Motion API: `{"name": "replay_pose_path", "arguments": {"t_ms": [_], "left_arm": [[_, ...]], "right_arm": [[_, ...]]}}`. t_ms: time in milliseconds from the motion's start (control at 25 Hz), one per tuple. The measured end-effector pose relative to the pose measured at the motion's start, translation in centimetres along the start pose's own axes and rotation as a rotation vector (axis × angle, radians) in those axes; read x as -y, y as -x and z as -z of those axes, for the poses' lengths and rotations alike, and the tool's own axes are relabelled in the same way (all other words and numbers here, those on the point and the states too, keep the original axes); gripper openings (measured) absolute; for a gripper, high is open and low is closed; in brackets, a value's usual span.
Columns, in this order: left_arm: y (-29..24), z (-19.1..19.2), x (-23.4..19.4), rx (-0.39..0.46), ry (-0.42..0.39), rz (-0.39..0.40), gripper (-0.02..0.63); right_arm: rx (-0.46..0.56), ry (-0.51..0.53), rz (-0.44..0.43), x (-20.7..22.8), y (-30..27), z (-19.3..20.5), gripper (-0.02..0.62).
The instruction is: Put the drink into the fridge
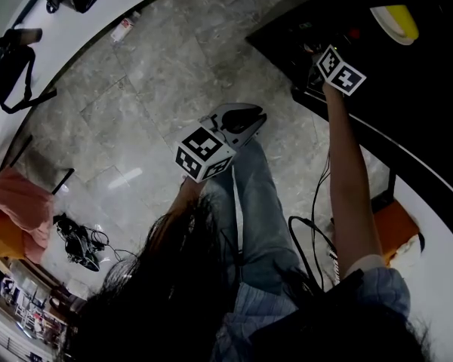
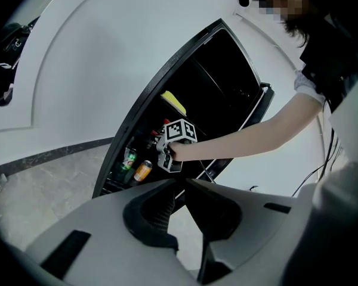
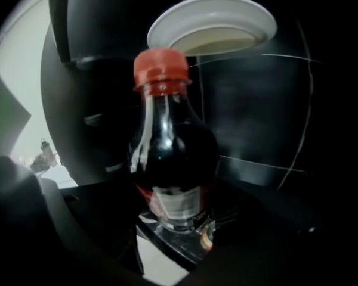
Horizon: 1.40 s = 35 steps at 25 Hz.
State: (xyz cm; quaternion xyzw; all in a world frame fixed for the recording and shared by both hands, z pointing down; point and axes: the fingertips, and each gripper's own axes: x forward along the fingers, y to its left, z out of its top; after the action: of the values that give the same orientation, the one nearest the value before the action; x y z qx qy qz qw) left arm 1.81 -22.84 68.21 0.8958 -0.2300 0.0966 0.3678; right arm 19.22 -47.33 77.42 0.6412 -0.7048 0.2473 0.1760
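Note:
A dark cola bottle with a red cap stands upright between the dark jaws of my right gripper, which is shut on it. The bottle is inside the black fridge, under a white plate. In the head view only the right gripper's marker cube shows at the fridge opening. The left gripper view shows that cube in front of the fridge shelves. My left gripper hangs over the floor away from the fridge, its jaw tips nearly together and holding nothing.
A green can and an orange can sit low in the fridge, a yellow-and-white plate higher up. On the marble floor lie a black bag, an orange cloth, tangled cables and a small bottle.

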Motion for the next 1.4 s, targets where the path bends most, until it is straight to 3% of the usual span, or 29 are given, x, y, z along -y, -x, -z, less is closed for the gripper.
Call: {"name": "replay_pose_path", "arguments": {"t_ms": [560, 840, 1400], "left_arm": [[0.5, 0.2, 2.4, 0.002, 0.016, 0.017, 0.055], [1.4, 0.0, 3.0, -0.007, 0.002, 0.025, 0.055], [4.3, -0.8, 6.6, -0.023, -0.029, 0.043, 0.055]], "right_arm": [[0.043, -0.098, -0.050, -1.4, 5.9, 1.1, 0.305], [0.006, -0.072, -0.093, -3.8, 9.2, 2.1, 0.304], [0.127, -0.052, -0.173, -8.9, 17.8, -2.8, 0.302]]}}
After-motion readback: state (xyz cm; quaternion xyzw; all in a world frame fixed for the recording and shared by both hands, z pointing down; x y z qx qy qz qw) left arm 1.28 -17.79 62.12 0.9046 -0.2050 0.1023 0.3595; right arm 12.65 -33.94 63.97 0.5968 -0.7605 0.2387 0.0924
